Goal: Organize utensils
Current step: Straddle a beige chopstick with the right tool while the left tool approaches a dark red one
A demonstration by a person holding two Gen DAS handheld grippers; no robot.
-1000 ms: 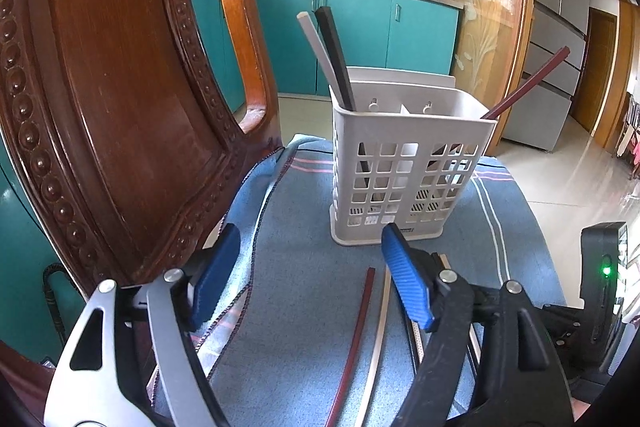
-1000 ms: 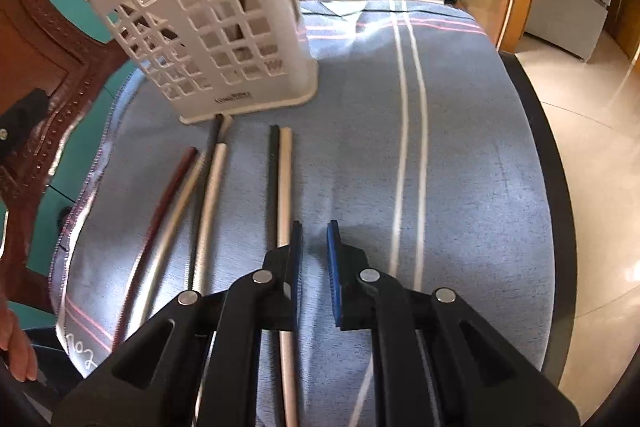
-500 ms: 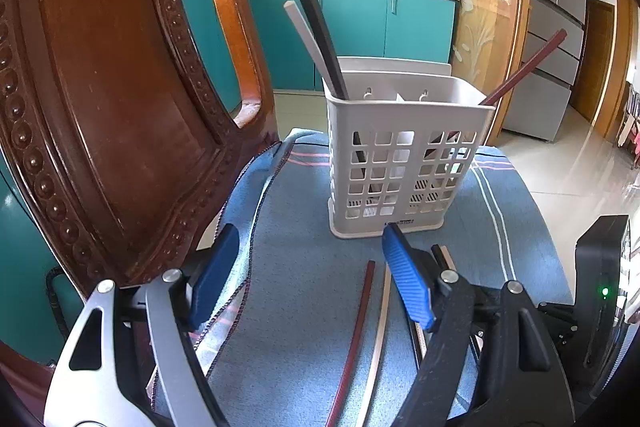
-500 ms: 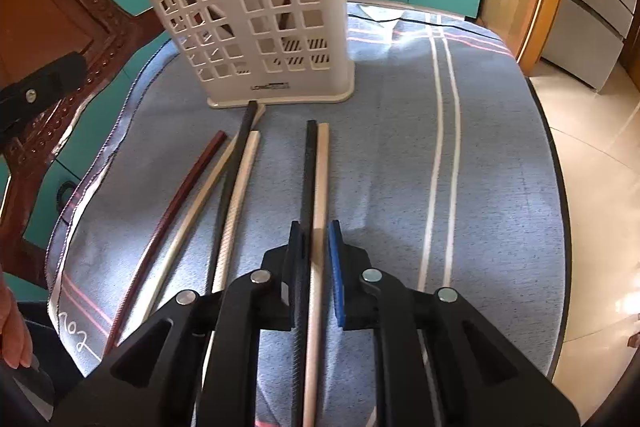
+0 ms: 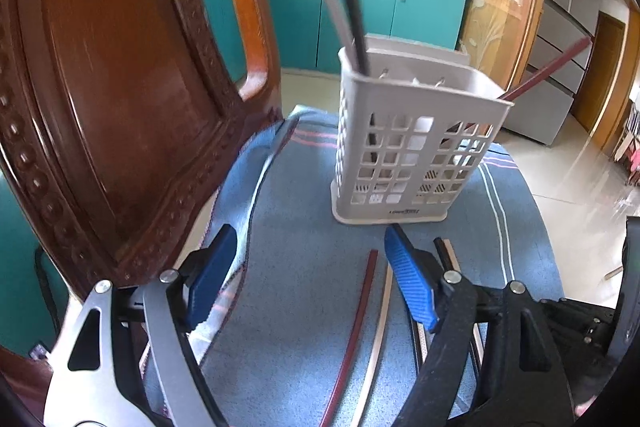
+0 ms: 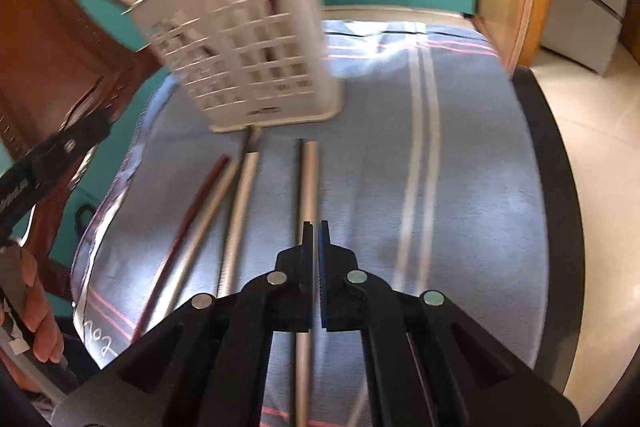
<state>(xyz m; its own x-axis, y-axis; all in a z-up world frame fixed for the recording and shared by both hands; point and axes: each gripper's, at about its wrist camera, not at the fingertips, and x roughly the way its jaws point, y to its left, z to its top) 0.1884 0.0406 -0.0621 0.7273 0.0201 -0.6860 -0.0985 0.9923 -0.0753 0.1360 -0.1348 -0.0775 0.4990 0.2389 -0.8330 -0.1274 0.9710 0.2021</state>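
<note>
Right gripper (image 6: 313, 231): jaws together, clamped on a beige chopstick (image 6: 309, 187) that runs straight ahead from between the pads; a black chopstick (image 6: 298, 183) lies touching its left side. Whether the black one is also caught cannot be told. To the left of this pair, on the blue striped cloth (image 6: 460, 187) covering the tabletop, lie more loose chopsticks: a dark red one (image 6: 192, 211) farthest left, then a beige one (image 6: 208, 211), then a pale one (image 6: 240, 211) beside a black one whose tip reaches the basket's base.

Left gripper (image 5: 308, 267): jaws wide apart, nothing between them, hovering above the cloth near its left edge.

Ahead of both grippers stands an upright white lattice utensil basket (image 5: 404, 163). At its left end a pale chopstick (image 5: 336, 11) and a black chopstick (image 5: 354, 11) lean leftward; at its right end a dark red chopstick (image 5: 548, 67) leans out to the right.

A carved wooden chair (image 5: 100, 87) stands left of the left gripper.
</note>
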